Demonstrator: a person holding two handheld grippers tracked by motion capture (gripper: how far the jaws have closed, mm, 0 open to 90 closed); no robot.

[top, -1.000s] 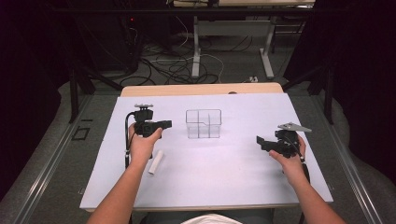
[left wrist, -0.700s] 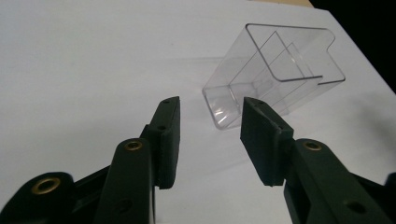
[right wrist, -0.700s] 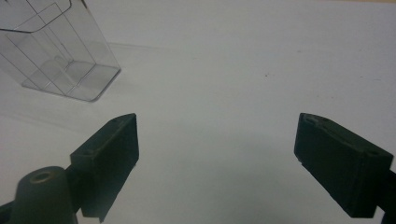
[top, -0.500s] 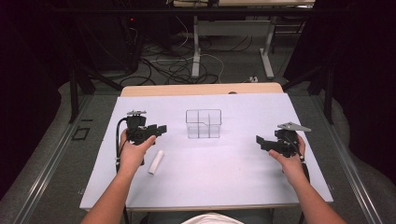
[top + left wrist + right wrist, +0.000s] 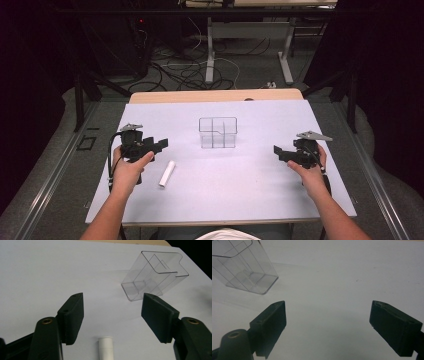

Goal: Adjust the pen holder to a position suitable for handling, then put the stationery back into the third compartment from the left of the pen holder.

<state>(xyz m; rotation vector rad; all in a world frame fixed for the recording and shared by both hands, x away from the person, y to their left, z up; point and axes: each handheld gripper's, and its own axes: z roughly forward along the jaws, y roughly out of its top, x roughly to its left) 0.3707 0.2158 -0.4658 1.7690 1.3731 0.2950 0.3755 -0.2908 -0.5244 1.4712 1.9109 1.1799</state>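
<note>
Two grippers hover over the white table [image 5: 260, 195]: the clear divided box [image 5: 218, 133] stands mid-table, the right gripper [image 5: 280, 151] gapes empty, and the left gripper [image 5: 161, 145], jaws just opening, holds nothing, the white tube [image 5: 167, 173] lying just beside it.

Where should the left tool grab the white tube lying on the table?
Mid-length on the white tube, coming straight down. It lies flat on the table, apart from the clear divided container, so only its round sides are free; set the jaws across its narrow width. The left tool is open, empty and close beside it.
</note>
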